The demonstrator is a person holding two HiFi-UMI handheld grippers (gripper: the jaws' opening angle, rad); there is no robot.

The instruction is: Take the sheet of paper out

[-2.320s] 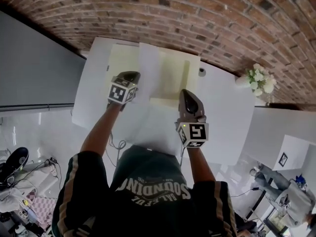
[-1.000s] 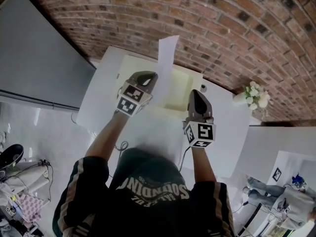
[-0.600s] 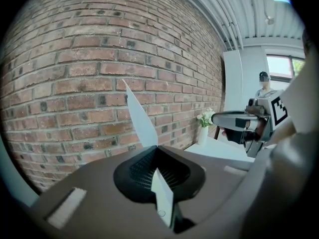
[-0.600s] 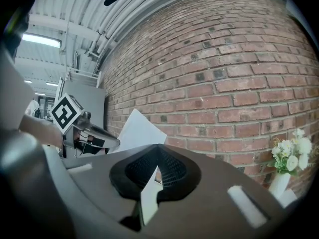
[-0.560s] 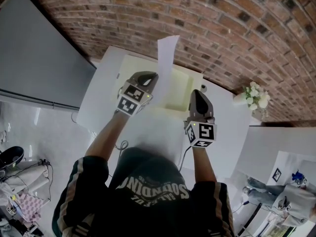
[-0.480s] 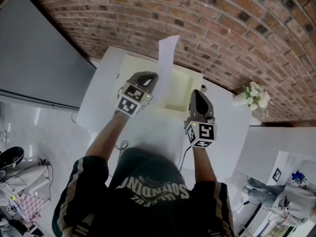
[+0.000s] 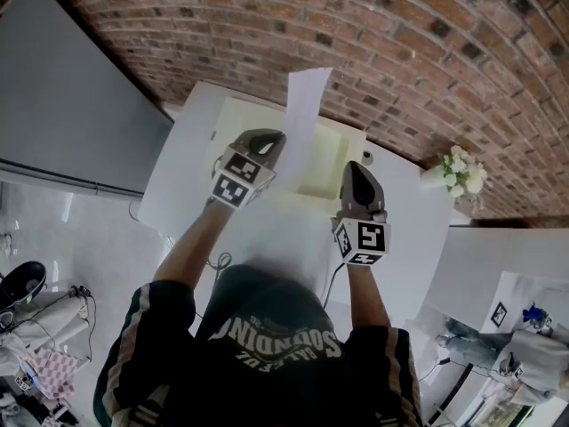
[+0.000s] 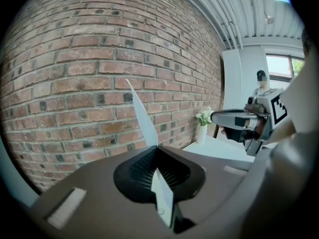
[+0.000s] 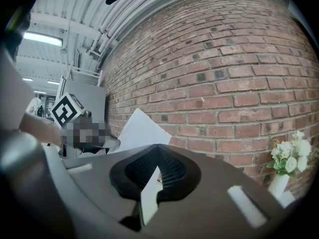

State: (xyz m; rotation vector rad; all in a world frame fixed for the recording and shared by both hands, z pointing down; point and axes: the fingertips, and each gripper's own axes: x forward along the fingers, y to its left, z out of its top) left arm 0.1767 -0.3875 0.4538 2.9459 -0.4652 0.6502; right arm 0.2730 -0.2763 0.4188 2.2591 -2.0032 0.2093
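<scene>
Fingers of the left gripper [image 7: 274, 140] are clamped tight on the sheet of paper [image 7: 305, 105], pinched at one edge. The sheet stands up above the pale yellow folder [image 7: 333, 149], which lies open on the white counter [image 7: 173, 172] by the brick wall [image 7: 400, 43]. Can't tell if the sheet's bottom edge is fully clear of the folder. The right gripper [image 7: 354, 167] hovers over the folder's near right edge; flowers [image 7: 460, 165] sit well off to the right. Left gripper view: fingers together on the sheet, seen almost edge-on, rising up-left out of the tips against brick; right gripper across from it, apart from the sheet. Right gripper view: fingers together, nothing sticking out past the tips, looks empty; sheet visible off to the left. Risks, my read: it's a one-edge pinch on a limp sheet, so a fast swing could fold it, slip it or tear it at the fingers. If a corner sits inside the folder it may drag the folder, since nothing pins that down. Writing: shirt [image 7: 276, 345] print reads "SOUNDING" upside down, smaller line unreadable; marker cubes [image 7: 362, 238] show only black-and-white squares; no brand seen.
</scene>
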